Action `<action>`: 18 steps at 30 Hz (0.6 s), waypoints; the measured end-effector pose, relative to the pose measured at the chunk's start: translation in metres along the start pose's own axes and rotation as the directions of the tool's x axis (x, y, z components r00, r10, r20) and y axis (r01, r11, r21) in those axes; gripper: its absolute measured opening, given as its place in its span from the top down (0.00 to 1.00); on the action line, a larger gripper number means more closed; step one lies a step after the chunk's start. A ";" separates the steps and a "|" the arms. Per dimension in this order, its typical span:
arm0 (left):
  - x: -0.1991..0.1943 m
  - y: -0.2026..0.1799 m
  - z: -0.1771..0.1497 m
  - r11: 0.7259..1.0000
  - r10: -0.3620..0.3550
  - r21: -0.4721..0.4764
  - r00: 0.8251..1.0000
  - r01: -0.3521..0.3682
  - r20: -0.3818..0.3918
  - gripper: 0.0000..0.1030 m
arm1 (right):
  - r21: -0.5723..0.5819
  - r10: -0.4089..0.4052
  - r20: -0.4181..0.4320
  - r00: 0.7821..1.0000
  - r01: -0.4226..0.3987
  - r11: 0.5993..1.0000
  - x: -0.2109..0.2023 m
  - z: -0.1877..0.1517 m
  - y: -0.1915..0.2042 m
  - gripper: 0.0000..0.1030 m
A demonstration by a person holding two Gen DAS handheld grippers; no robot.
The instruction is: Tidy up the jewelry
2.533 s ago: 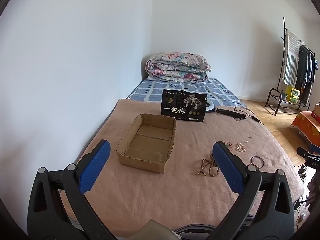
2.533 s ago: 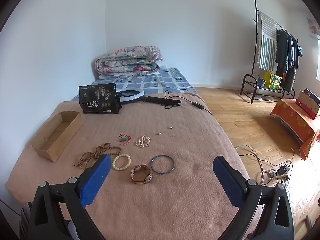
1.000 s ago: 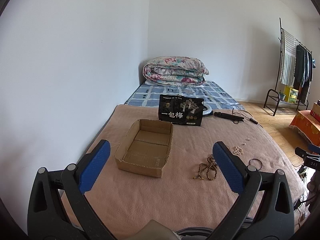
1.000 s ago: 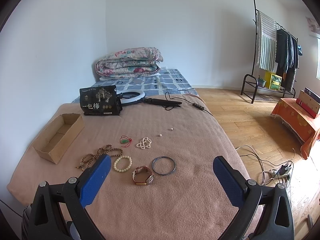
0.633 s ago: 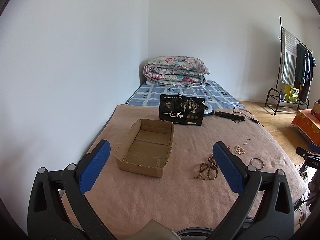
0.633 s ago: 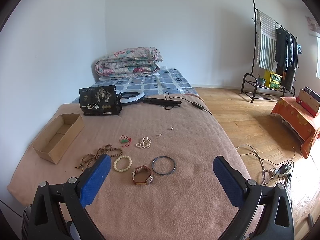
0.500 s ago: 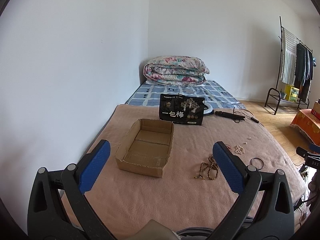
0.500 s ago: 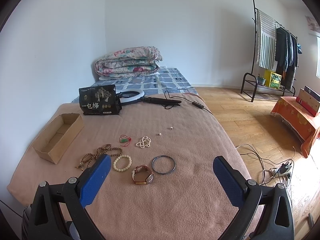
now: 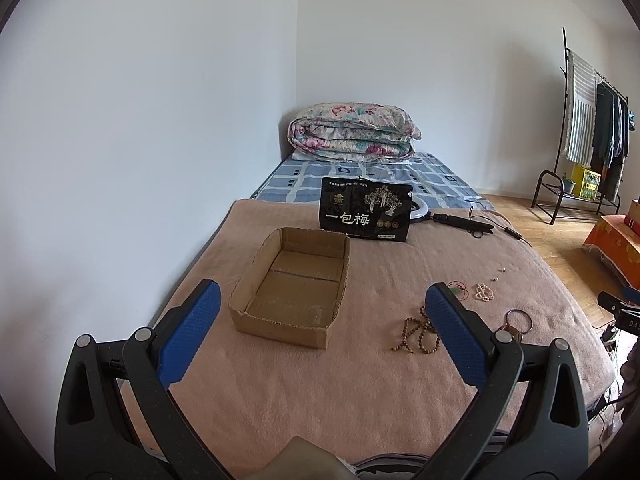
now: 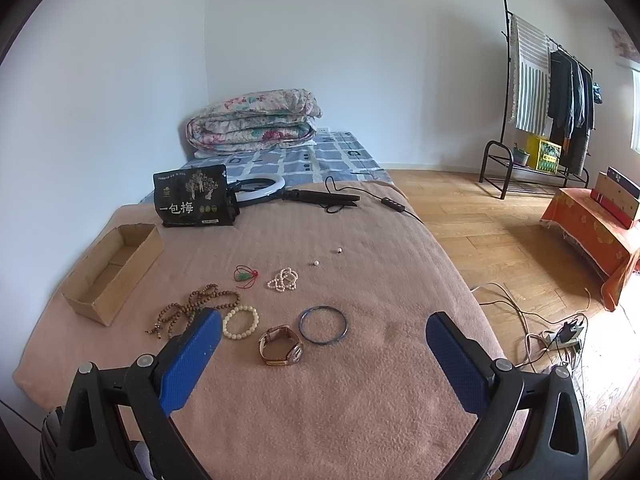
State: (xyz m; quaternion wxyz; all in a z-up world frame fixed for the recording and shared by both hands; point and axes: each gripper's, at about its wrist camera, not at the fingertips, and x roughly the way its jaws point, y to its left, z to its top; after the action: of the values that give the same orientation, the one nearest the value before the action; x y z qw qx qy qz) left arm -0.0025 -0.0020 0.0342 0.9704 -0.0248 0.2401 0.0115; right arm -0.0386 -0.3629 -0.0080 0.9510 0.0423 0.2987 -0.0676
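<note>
An empty cardboard box [image 9: 294, 286] sits on the pink blanket [image 9: 320, 380], also in the right wrist view [image 10: 114, 266]. Jewelry lies to its right: brown bead necklace [image 10: 192, 308], white bead bracelet [image 10: 240, 322], watch [image 10: 280, 345], blue bangle [image 10: 323, 325], pearl strand [image 10: 283, 279], green pendant on red cord [image 10: 245, 276], two loose pearls [image 10: 316, 263]. My left gripper [image 9: 320, 312] is open and empty, above the blanket in front of the box. My right gripper [image 10: 324, 334] is open and empty, in front of the watch and bangle.
A black snack bag [image 10: 192, 202] stands behind the box. A ring light [image 10: 260, 186] with its cable lies beside it. A folded quilt [image 10: 256, 120] lies at the bed's head. The wooden floor, cables [image 10: 552, 332] and a clothes rack [image 10: 552, 92] are to the right.
Both views shift only slightly; the left gripper has tilted a little upward since 2.5 s ago. Both grippers stay open and the jewelry has not moved.
</note>
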 end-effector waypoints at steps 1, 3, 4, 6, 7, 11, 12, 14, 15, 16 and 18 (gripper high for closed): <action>0.003 0.002 0.000 1.000 -0.002 0.001 1.000 0.002 -0.007 0.00 | 0.002 -0.002 -0.003 1.000 0.002 1.000 0.001 -0.001 -0.001 0.00; 0.013 0.001 -0.006 1.000 -0.008 0.005 1.000 0.008 -0.020 0.00 | 0.006 -0.006 -0.010 1.000 0.006 1.000 0.004 -0.003 -0.003 0.00; 0.019 -0.003 -0.009 1.000 -0.009 0.008 1.000 0.010 -0.025 0.00 | 0.007 -0.009 -0.012 1.000 0.009 1.000 0.005 -0.005 -0.004 0.00; 0.029 -0.003 -0.013 1.000 -0.016 0.015 0.999 0.016 -0.040 0.00 | 0.010 -0.013 -0.018 1.000 0.013 1.000 0.008 -0.007 -0.006 0.00; 0.033 -0.004 -0.014 1.000 -0.018 0.019 0.999 0.019 -0.044 0.00 | 0.011 -0.016 -0.021 1.000 0.016 1.000 0.009 -0.008 -0.007 0.00; 0.051 -0.009 -0.018 0.999 -0.035 0.035 0.998 0.037 -0.061 0.00 | 0.016 -0.026 -0.037 0.999 0.027 1.000 0.017 -0.011 -0.013 0.00; 0.055 -0.012 -0.018 0.998 -0.044 0.040 0.997 0.047 -0.064 0.00 | 0.017 -0.030 -0.040 0.999 0.030 0.999 0.020 -0.011 -0.014 0.00; 0.065 -0.015 -0.019 0.996 -0.066 0.050 0.995 0.070 -0.073 0.00 | 0.020 -0.034 -0.047 0.998 0.035 0.999 0.024 -0.014 -0.017 0.00; 0.069 -0.018 -0.020 0.995 -0.075 0.055 0.994 0.079 -0.078 0.00 | 0.021 -0.036 -0.051 0.998 0.037 0.999 0.027 -0.014 -0.018 0.00; 0.073 -0.020 -0.020 0.994 -0.085 0.061 0.993 0.090 -0.081 0.00 | 0.021 -0.038 -0.055 0.998 0.040 0.999 0.029 -0.016 -0.020 0.00; 0.081 -0.024 -0.021 0.991 -0.111 0.070 0.990 0.117 -0.090 0.00 | 0.019 -0.046 -0.062 0.997 0.047 0.999 0.034 -0.016 -0.023 0.00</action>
State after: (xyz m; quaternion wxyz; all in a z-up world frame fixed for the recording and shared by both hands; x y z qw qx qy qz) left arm 0.0602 -0.0263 -0.0207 0.9585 -0.0024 0.2799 -0.0542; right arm -0.0236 -0.3874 -0.0420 0.9391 0.0471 0.3278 -0.0916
